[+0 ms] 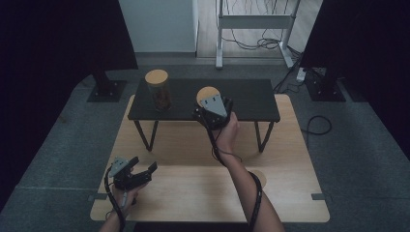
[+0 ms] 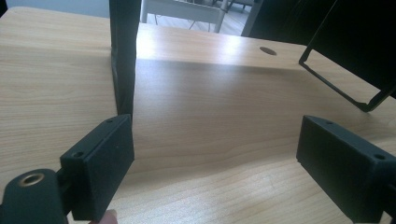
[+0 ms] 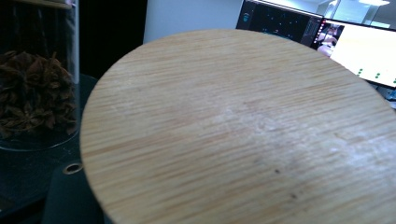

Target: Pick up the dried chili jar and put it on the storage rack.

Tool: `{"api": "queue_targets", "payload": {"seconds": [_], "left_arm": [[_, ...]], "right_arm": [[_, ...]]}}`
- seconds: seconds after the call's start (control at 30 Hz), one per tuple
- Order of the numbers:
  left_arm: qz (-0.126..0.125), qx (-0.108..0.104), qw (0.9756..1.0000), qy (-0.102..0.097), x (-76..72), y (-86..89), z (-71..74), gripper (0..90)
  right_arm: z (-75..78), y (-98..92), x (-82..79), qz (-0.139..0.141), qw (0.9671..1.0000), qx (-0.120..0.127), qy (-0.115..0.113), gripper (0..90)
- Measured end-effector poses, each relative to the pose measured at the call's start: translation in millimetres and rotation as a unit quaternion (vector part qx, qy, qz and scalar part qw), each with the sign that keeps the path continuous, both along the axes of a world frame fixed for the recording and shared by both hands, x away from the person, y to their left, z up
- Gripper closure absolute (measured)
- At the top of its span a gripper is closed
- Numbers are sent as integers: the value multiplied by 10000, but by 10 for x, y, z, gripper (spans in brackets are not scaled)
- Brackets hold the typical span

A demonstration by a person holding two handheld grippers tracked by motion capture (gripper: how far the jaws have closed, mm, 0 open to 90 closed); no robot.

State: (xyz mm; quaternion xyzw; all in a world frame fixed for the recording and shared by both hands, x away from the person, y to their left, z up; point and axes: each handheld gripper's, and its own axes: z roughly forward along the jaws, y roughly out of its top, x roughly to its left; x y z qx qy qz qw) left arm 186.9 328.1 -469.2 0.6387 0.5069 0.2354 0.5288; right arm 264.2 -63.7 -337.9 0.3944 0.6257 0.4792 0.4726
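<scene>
A glass jar with a round wooden lid (image 1: 207, 93) is in my right gripper (image 1: 206, 110), at the front middle of the small black table (image 1: 251, 99). The jaws stand on either side of the jar's body, shut on it. In the right gripper view that wooden lid (image 3: 243, 130) sits very close and hides the jaws. A second jar holding star anise (image 1: 158, 92) stands upright on the black table's left end, and this star anise jar (image 3: 35, 79) shows again at the left of the right gripper view. My left gripper (image 1: 141, 175) (image 2: 210, 163) hangs open and empty over the wooden tabletop (image 1: 203, 193).
The black table stands on thin black legs (image 2: 123, 56) on the wooden tabletop. A second leg frame (image 2: 345, 88) is at the right of the left gripper view. Beyond the table are a white stand (image 1: 254, 21) with cables and dark curtains.
</scene>
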Motion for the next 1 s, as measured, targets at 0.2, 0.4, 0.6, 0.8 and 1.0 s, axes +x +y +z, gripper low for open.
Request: {"api": "queue_targets", "payload": {"seconds": [0.2,0.4,0.6,0.8,1.0], "left_arm": [[-1,4,10000,-4,2,2,0,107],[7,3,10000,-1,5,2,-3,108],[9,5,10000,-16,-3,1,0,108],[18,-7,10000,-12,-7,11,1,109],[-17,-8,10000,-38,-14,-1,10,109]], "right_arm": [[23,40,79,-31,10000,2,46,247],[34,72,124,-31,10000,-10,76,247],[25,96,181,-61,9999,-18,144,247],[5,101,237,-83,9997,11,228,247],[-10,78,288,-80,9995,51,310,247]]}}
